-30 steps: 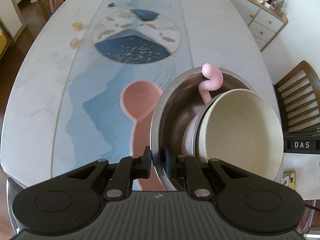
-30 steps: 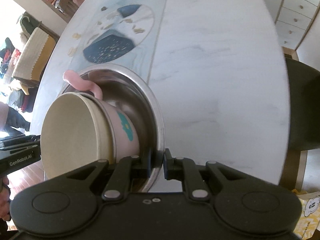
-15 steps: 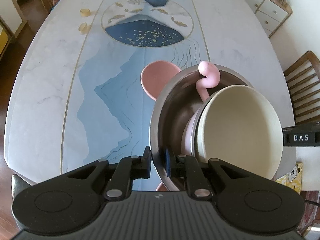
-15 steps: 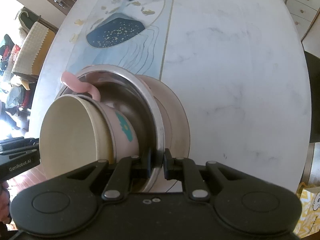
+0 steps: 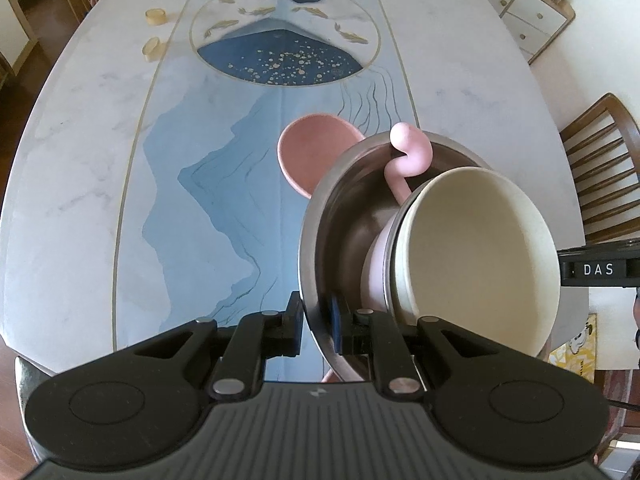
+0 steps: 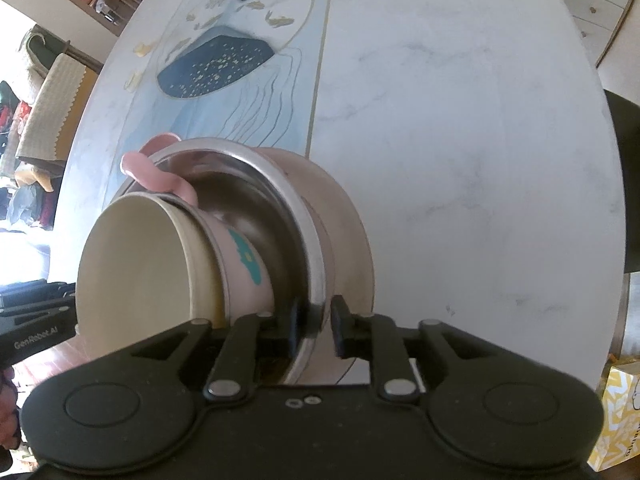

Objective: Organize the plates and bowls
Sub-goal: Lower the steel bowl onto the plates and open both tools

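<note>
A steel bowl [image 5: 344,216] holds a pink cup with a curled handle [image 5: 412,156] and a cream bowl [image 5: 476,256] nested in it. My left gripper [image 5: 316,326] is shut on the steel bowl's rim. My right gripper [image 6: 316,322] straddles the opposite rim [image 6: 316,280] with a small gap beside its right pad, so its hold is unclear. The stack sits in or just above a pink bowl [image 5: 312,152] on the table, also in the right wrist view [image 6: 348,216].
The long marble table [image 5: 72,184] has a blue painted centre panel. Two small yellow discs [image 5: 154,18] lie far left. A wooden chair [image 5: 600,168] and a white cabinet [image 5: 532,12] stand at right. A dark chair [image 6: 630,184] is beside the table.
The stacked bowls moved forward and down over the pink bowl, which now surrounds the steel bowl's base. The right jaws have parted slightly.
</note>
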`<state>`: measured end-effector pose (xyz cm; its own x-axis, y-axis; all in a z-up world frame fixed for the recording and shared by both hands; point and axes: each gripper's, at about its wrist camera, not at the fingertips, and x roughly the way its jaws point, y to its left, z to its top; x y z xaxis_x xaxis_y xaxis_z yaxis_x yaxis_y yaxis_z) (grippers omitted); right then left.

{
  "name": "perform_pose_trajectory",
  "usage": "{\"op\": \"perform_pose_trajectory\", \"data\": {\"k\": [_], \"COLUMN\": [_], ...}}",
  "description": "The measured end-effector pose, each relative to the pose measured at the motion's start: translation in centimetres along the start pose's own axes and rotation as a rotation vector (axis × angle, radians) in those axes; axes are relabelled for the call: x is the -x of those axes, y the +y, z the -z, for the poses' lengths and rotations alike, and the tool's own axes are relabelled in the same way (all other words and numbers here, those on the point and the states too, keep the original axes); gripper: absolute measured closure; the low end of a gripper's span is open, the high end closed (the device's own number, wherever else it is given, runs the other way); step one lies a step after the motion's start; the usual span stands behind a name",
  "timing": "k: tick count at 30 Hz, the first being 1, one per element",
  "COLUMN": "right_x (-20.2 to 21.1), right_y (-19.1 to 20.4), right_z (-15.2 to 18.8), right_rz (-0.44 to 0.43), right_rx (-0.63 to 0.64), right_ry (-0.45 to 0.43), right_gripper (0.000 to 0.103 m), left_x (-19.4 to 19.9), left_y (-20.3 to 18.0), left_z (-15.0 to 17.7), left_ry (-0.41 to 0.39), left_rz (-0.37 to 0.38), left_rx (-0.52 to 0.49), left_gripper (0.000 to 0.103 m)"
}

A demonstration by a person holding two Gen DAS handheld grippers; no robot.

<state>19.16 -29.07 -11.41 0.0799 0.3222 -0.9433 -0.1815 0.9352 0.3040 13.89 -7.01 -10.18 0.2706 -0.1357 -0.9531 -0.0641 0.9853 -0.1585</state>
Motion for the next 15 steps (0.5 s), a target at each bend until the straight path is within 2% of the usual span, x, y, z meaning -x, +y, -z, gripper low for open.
{"op": "perform_pose_trajectory", "data": {"k": [5,7,9,15], "right_x": [0.8,1.2,1.6,3.4], "right_y": [-0.5,-0.6,-0.6,-0.8], "right_z": [0.2,0.4,0.5,1.5], "right_rz": [0.020,0.019,0.024,0.034], "right_rx": [-0.017,-0.023,-0.026,-0.045], "right_ry": [-0.028,-0.041,-0.056,-0.113], "right_gripper": [0.072,0.072,0.071,0.069], "left_x": [0.0,0.1,0.2,1.5], "left_y": [0.0,0.2,0.3,0.2], "left_z": [0.0,0.0,0.1,0.1], "left_ry": [-0.008,-0.011,-0.021,-0.075], "left_rz": [0.009,0.009,0.001,0.003], "left_rx": [-0.022,-0.023,-0.027,-0.053], "left_gripper": [0.089,0.086,0.070,0.050]}}
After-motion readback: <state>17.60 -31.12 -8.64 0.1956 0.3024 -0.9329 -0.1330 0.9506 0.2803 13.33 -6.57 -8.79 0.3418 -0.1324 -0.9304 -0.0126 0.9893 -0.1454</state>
